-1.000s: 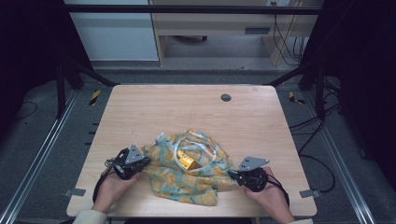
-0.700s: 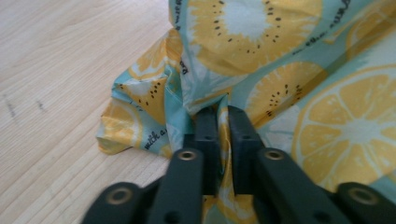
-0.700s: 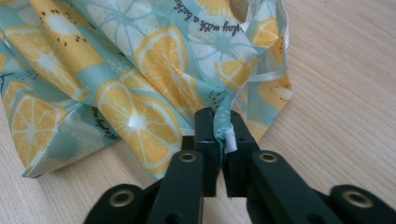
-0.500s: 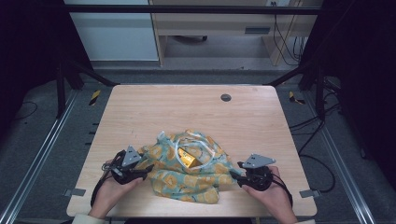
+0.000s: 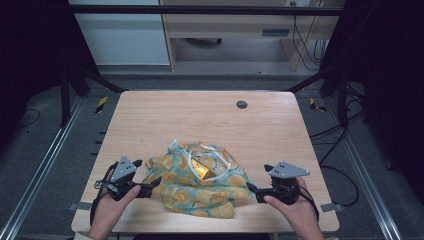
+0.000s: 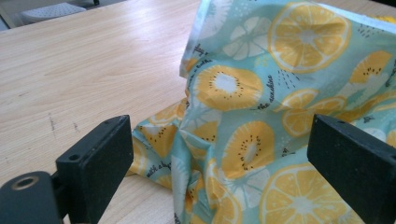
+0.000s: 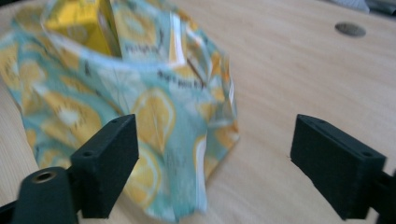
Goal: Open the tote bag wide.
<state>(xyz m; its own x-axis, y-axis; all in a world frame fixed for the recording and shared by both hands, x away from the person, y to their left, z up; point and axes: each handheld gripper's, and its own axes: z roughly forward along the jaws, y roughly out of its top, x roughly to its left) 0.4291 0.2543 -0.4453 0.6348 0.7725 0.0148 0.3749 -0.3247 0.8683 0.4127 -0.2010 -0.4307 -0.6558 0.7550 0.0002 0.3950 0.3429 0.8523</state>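
Tabletop: bag between both open grippers.

a pale wooden table carries a crumpled lemon-print bag, lying on the boards near the front edge. a small dark round disc sits in the tabletop well behind the bag, toward the far edge.
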